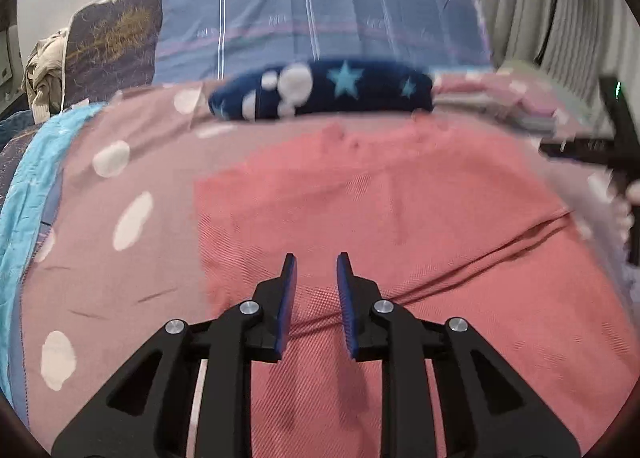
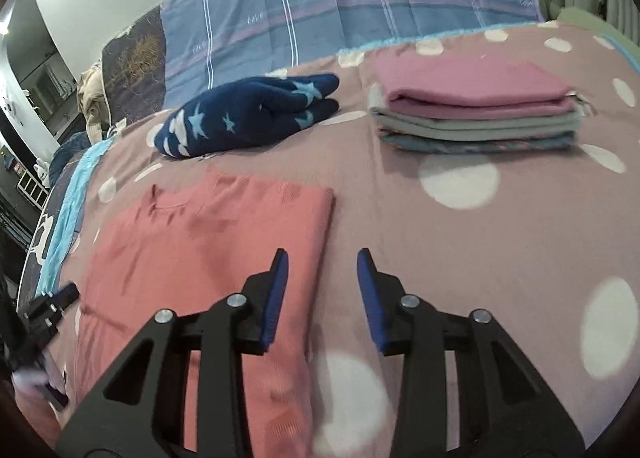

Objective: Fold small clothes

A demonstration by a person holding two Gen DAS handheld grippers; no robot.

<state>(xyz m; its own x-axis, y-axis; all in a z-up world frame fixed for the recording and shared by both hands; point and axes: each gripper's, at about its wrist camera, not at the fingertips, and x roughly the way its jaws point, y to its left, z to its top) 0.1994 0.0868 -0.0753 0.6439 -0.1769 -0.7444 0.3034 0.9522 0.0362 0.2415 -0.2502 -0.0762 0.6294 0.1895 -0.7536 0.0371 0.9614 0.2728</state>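
Blue-padded fingers of the left gripper [image 1: 316,270] hover parted over the coral top [image 1: 400,218], nothing between them. The right gripper [image 2: 322,270] is likewise released, poised above the top's right edge. That top [image 2: 208,242] lies flat near the front of the dotted pink bedspread [image 2: 460,250]. Toward the far edge sit a navy star-print garment [image 2: 248,118] and, beside it, a folded stack [image 2: 476,110] topped in pink.

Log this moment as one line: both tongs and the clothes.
left tongs: open, empty | right tongs: open, empty | pink shirt: flat on bed | folded stack: behind
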